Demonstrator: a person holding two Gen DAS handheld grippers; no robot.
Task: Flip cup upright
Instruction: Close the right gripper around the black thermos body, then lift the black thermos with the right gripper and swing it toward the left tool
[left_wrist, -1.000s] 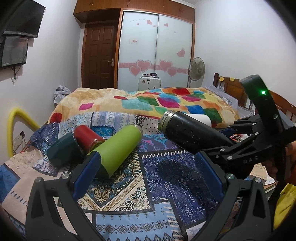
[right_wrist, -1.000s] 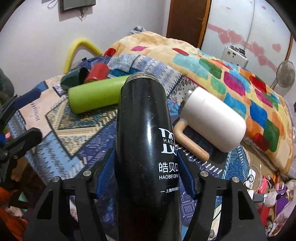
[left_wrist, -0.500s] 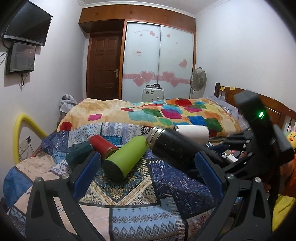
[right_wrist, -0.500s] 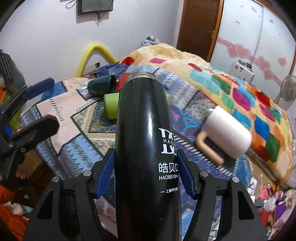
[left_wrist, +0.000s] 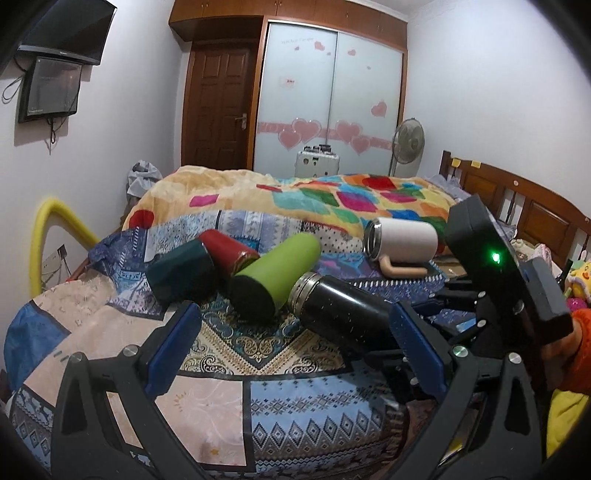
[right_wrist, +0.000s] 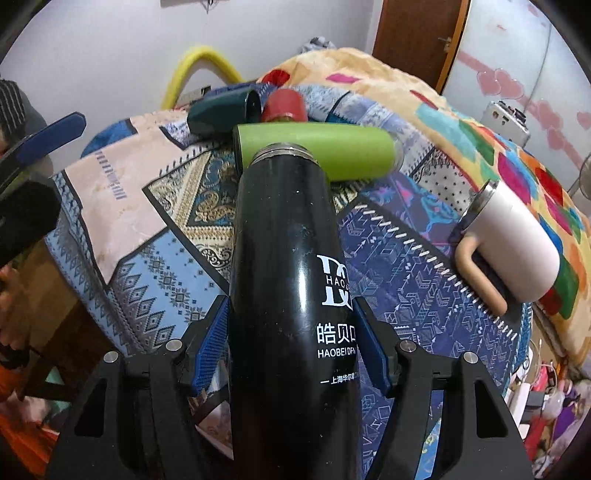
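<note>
My right gripper (right_wrist: 291, 343) is shut on a black flask (right_wrist: 284, 251) with white lettering, held nearly level, its steel mouth pointing away over the patterned cloth. The flask also shows in the left wrist view (left_wrist: 340, 314), with the right gripper (left_wrist: 491, 295) behind it. My left gripper (left_wrist: 295, 350) is open and empty, low over the cloth's near edge. A green cup (left_wrist: 277, 273), a red cup (left_wrist: 229, 251), a dark teal cup (left_wrist: 181, 273) and a white mug (left_wrist: 402, 240) with a tan handle lie on their sides.
The table wears a patterned patchwork cloth (left_wrist: 236, 376). A bed with a colourful quilt (left_wrist: 332, 195) lies behind it. A yellow tube (left_wrist: 48, 232) stands at the left wall. Cluttered items (right_wrist: 546, 387) sit low to the right.
My right gripper has lowered the black flask toward the cloth, near the green cup. My left gripper has drawn back and risen, so the cups look farther away.
</note>
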